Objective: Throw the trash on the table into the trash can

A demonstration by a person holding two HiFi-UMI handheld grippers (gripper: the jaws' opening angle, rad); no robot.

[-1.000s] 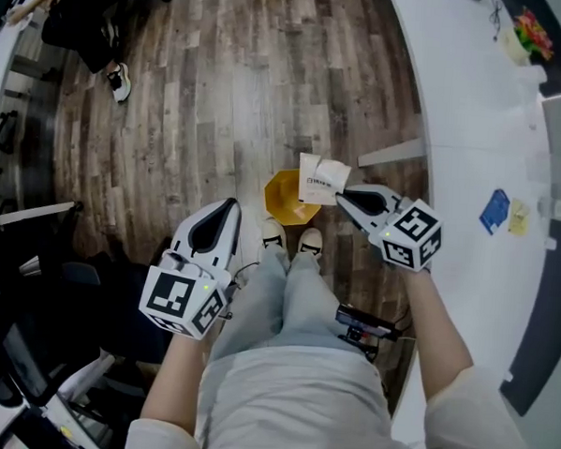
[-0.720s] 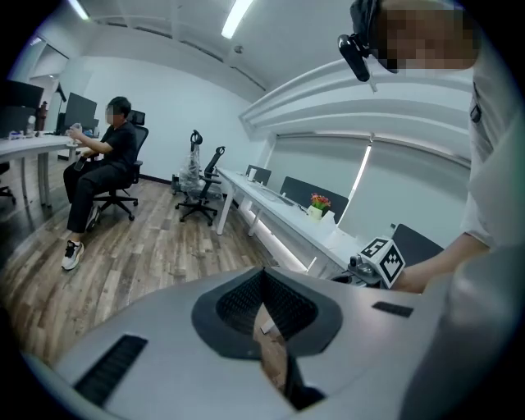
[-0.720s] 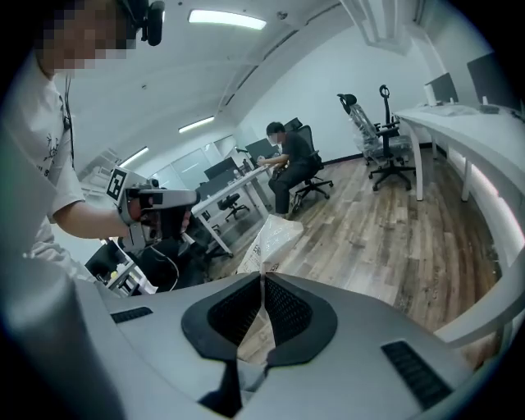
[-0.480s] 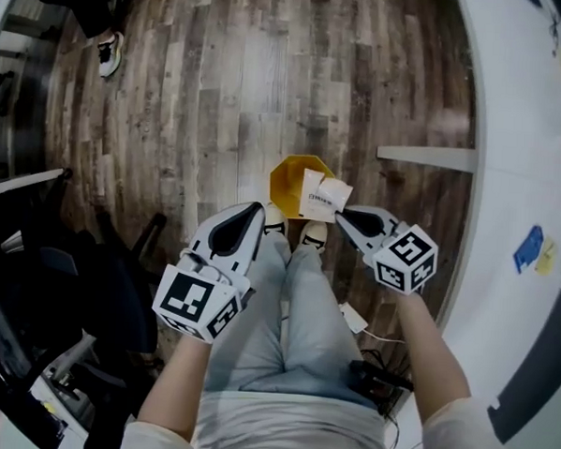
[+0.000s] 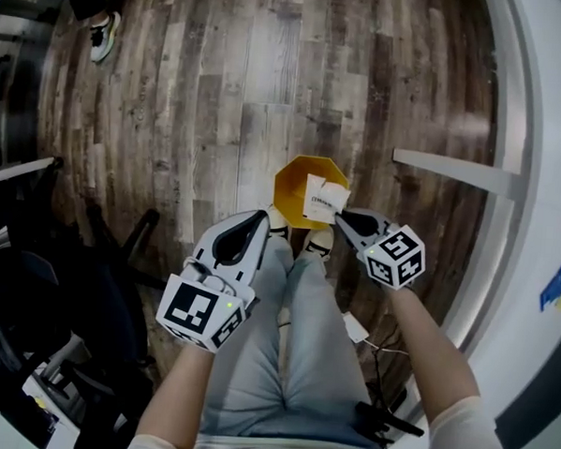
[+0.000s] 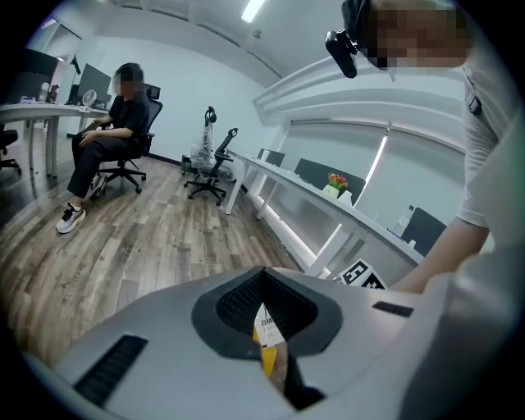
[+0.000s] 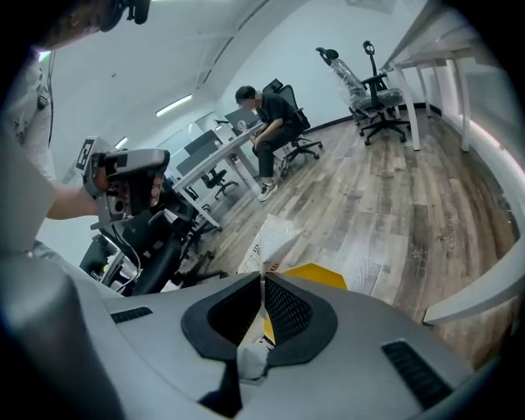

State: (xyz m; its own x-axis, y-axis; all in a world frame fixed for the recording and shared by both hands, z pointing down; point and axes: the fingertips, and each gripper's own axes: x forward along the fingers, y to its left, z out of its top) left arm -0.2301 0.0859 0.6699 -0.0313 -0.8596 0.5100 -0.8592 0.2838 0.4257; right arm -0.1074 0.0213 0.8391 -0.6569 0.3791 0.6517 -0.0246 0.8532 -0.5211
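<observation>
A yellow trash can (image 5: 290,187) stands on the wood floor just ahead of my shoes. My right gripper (image 5: 342,216) is shut on a crumpled white paper wrapper (image 5: 324,200), which hangs over the can's right half. In the right gripper view the wrapper (image 7: 275,238) sticks out past the closed jaws of the right gripper (image 7: 262,279), with the can (image 7: 318,276) below it. My left gripper (image 5: 259,218) is beside the can's near left rim, jaws together and nothing in them. Between the left gripper (image 6: 262,272) jaw bases the wrapper (image 6: 267,324) and the can (image 6: 267,361) show through.
A white table (image 5: 545,186) curves along the right, with a white leg brace (image 5: 452,172) near the can. A dark office chair (image 5: 80,283) stands at the left. Cables and a white block (image 5: 355,328) lie by my right leg. A seated person (image 6: 111,139) is far off.
Both grippers have sunk toward the floor and closed in on the can. The wrapper stays in the right gripper and now hangs over the can's opening.
</observation>
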